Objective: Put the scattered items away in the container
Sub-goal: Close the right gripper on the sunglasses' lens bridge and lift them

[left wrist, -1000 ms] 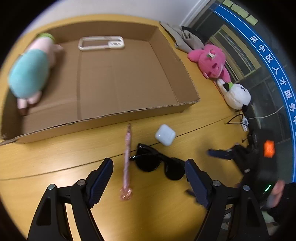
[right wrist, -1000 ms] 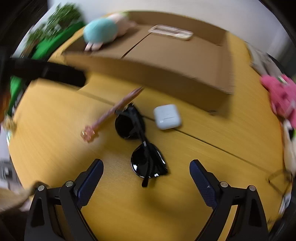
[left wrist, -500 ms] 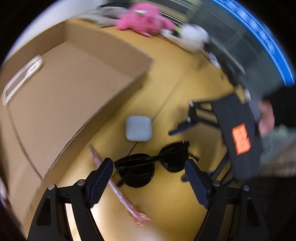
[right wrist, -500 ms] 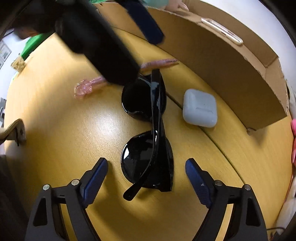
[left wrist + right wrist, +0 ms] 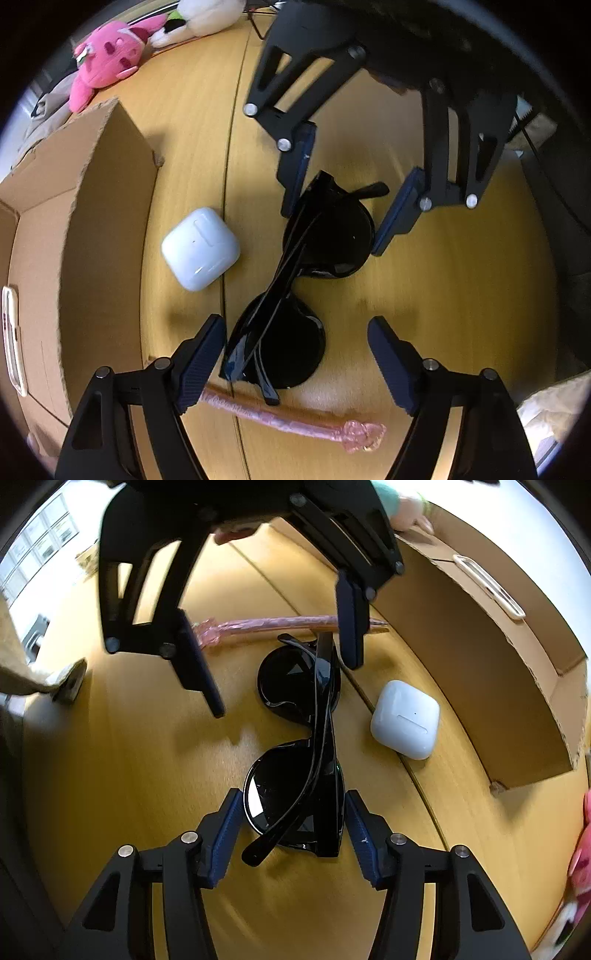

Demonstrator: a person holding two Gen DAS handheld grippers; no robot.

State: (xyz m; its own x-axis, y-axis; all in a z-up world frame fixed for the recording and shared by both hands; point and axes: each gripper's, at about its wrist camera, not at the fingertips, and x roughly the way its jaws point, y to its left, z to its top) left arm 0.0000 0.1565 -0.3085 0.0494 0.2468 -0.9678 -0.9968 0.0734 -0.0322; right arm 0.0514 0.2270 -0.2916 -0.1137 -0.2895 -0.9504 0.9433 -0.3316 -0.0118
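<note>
Black folded sunglasses (image 5: 325, 236) lie on the wooden table, with a gripper over each lens. My left gripper (image 5: 295, 350) is open and straddles one lens; its left pad stands close to the frame. My right gripper (image 5: 293, 827) points down over the other lens (image 5: 291, 801). Its jaws are closing, with the pads just beside the lens rims. A white earbud case (image 5: 201, 253) lies between the sunglasses and the cardboard box (image 5: 103, 221). A pink pen (image 5: 295, 421) lies under the left gripper's fingers.
The box (image 5: 480, 664) holds a white phone case (image 5: 487, 585) and a teal plush (image 5: 388, 498) at its far end. A pink plush (image 5: 107, 62) and a white plush (image 5: 207, 18) lie on the table beyond the box corner.
Both grippers have rolled and come down over the sunglasses, one at each lens. The right jaws have narrowed around their lens. The left jaws keep about the same width.
</note>
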